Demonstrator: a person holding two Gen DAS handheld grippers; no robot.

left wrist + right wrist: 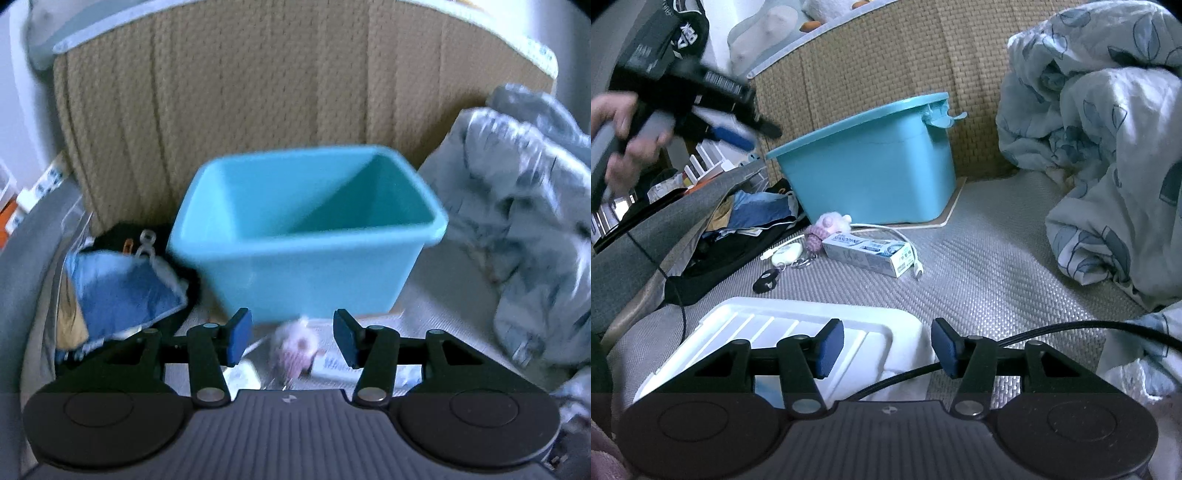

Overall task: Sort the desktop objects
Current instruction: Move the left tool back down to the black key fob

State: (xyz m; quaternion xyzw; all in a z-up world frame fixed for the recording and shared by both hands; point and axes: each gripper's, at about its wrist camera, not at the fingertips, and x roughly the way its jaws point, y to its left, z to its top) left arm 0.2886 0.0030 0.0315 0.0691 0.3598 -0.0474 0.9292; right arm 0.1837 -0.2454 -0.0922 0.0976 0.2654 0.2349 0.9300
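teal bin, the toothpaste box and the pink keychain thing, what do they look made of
Teal bin: looks like moulded plastic, smooth with a soft sheen and a rolled rim. Toothpaste box: probably printed cardboard, with sharp folded edges and a slightly glossy face. Pink keychain toy: seems crocheted yarn or plush, a matte knobbly surface; its ring and chain look like metal.

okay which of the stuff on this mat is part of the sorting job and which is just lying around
Likely job things: teal bin, pink knitted keychain, toothpaste box, white oval fob, white tray.

Lying about: patterned duvet, blue cloth pile, black cable.
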